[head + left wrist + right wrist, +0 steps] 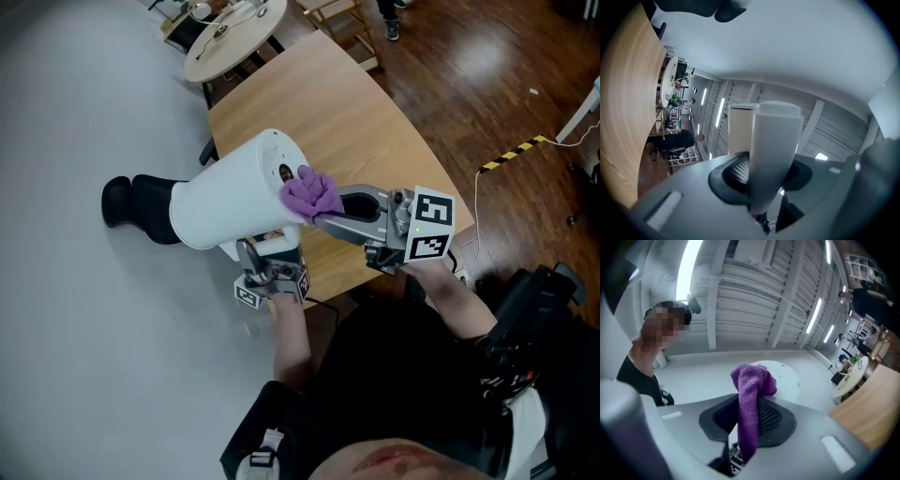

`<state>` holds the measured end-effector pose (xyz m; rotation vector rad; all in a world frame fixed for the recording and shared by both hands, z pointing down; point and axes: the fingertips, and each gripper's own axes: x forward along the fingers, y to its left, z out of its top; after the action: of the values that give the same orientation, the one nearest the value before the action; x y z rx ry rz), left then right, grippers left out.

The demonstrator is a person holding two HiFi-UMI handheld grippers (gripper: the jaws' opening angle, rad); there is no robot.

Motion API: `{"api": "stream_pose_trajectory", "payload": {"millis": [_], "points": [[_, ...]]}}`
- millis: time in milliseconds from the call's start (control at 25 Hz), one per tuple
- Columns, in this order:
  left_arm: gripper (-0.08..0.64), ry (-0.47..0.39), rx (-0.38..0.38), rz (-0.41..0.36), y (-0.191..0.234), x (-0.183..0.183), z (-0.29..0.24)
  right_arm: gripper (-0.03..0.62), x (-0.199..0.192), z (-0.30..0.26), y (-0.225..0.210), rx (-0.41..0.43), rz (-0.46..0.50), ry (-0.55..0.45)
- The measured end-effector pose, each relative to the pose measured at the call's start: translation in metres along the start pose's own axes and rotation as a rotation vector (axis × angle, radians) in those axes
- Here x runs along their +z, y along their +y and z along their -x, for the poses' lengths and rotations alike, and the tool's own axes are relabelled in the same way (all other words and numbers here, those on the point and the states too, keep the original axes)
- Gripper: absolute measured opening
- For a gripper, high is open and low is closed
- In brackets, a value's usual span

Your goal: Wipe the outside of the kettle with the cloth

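Observation:
A white kettle (230, 202) is held in the air, tipped on its side over the table's left edge. My left gripper (267, 255) is under it, shut on its white handle (773, 154), which fills the gap between the jaws in the left gripper view. My right gripper (330, 212) comes in from the right, shut on a purple cloth (312, 194). The cloth's bunched end lies against the kettle's round end face. In the right gripper view the cloth (750, 399) stands up between the jaws, with the kettle's round end (787, 376) just behind it.
A light wooden table (356, 112) lies below and behind the kettle. A black object (141, 208) sits on the pale floor at left. A round table (234, 37) and chairs stand at the far end. Yellow-black tape (511, 153) marks the dark wooden floor at right.

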<state>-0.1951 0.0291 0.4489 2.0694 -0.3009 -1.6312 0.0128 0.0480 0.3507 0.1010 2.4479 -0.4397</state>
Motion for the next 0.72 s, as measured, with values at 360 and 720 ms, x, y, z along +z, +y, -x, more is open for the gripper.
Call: {"api": "stream_pose_trajectory", "payload": {"millis": [360, 720], "points": [[0.274, 0.007, -0.028, -0.026, -0.022, -0.006, -0.008, 0.077, 0.03, -0.007, 0.039, 0.067, 0.156, -0.056], [0.278, 0.044, -0.039, -0.06, -0.038, -0.013, -0.017, 0.078, 0.009, 0.01, -0.076, -0.226, 0.111, 0.064]]}}
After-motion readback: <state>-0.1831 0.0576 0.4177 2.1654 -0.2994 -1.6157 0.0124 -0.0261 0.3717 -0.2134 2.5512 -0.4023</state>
